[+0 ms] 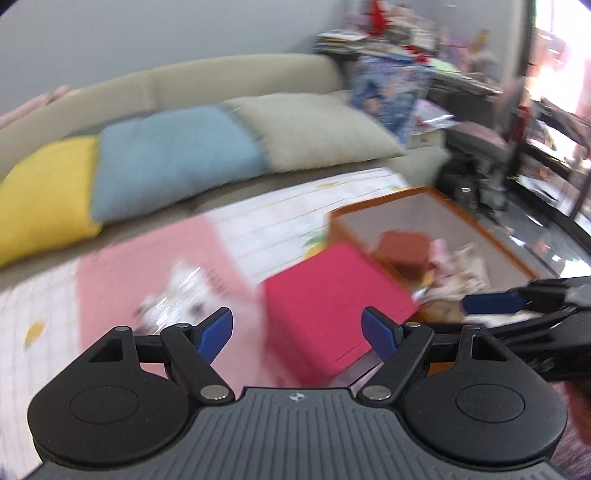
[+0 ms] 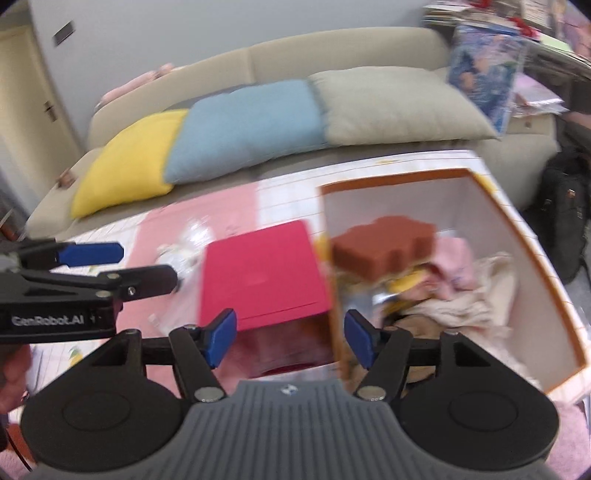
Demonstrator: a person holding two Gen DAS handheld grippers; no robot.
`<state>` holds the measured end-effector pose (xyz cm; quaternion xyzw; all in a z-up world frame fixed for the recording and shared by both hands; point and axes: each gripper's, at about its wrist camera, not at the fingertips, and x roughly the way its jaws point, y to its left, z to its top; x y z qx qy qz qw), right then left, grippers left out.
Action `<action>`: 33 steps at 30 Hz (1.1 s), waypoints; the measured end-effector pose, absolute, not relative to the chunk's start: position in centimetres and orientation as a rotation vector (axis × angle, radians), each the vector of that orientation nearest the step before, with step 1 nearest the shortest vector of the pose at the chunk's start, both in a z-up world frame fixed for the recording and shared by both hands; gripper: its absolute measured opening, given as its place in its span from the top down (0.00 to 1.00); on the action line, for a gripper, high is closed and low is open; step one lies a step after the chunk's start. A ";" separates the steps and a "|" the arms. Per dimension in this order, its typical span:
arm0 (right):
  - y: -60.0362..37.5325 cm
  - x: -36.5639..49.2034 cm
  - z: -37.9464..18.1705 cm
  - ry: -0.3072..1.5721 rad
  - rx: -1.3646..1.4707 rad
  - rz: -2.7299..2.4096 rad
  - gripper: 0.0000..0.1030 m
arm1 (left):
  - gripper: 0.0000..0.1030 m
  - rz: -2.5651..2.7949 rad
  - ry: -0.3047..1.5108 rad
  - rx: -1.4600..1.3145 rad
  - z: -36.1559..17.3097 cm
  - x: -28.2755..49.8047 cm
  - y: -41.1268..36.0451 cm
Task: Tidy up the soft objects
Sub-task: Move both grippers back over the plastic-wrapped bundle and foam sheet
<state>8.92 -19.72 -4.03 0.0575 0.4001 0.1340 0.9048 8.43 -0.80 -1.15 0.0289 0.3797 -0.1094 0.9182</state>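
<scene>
Beige sofa [image 2: 332,48] sitting against the far grey wall [image 2: 184,26], yellow [image 2: 129,162], blue [image 2: 243,125] and beige [image 2: 399,107] cushions lying along it. Door [image 2: 26,122] showing far left. Cluttered shelf [image 1: 399,40] standing far right, daylight glaring in beside it.

Left wrist: close, above mat, facing sofa [image 1: 207,81] | Right wrist: same direction, nearer box [image 2: 517,229] | Shared: sofa, red block [image 1: 332,295], box
</scene>
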 end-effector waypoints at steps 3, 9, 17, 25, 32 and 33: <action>-17.3 8.9 -4.1 0.842 0.091 0.326 0.37 | 0.11 -0.139 0.814 0.008 -2.1 7.5 1.9; -12.8 9.1 -3.8 0.848 0.041 0.414 0.37 | 0.12 -0.022 0.825 -0.068 -3.1 5.2 6.0; -8.1 10.0 -3.9 0.837 -0.058 0.508 0.37 | 0.13 0.022 0.835 -0.092 -4.1 3.7 9.6; -4.6 12.5 -4.3 0.822 -0.175 0.551 0.38 | 0.14 0.012 0.860 -0.058 -5.2 4.5 11.4; -2.0 15.7 -5.2 0.816 -0.287 0.564 0.38 | 0.16 -0.020 0.888 -0.025 -6.3 7.2 12.6; -1.6 16.2 -5.4 0.816 -0.302 0.567 0.39 | 0.16 -0.025 0.887 -0.023 -6.3 7.6 12.7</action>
